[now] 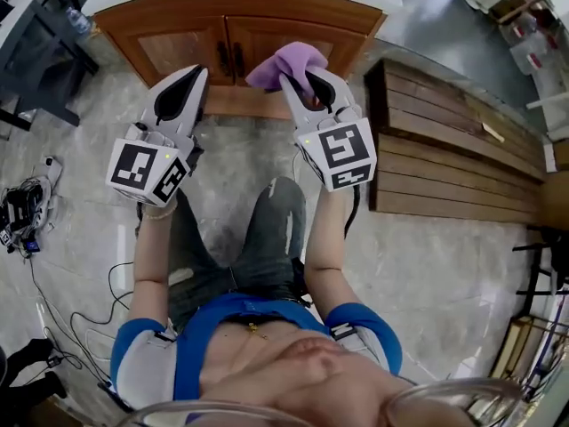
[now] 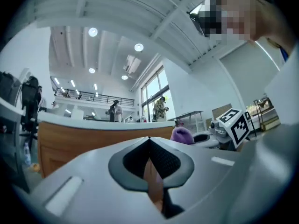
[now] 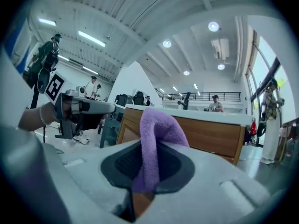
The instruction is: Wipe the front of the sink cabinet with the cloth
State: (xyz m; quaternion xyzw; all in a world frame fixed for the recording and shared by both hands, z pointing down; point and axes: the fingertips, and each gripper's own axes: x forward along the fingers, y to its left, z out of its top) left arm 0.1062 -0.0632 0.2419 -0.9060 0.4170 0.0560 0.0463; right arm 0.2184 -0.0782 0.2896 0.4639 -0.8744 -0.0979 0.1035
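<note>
The wooden sink cabinet [image 1: 240,25] stood ahead, the right gripper [image 1: 302,85] was clamped on the purple cloth [image 1: 289,62] (held up near the cabinet doors), and the left gripper [image 1: 188,76] alongside had its jaws pressed together, empty.

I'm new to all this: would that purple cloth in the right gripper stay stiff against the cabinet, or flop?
Probably floppy: the purple cloth folds over above the jaws of the right gripper. It looks fuzzy and light, so it would likely squash flat against the sink cabinet.
</note>
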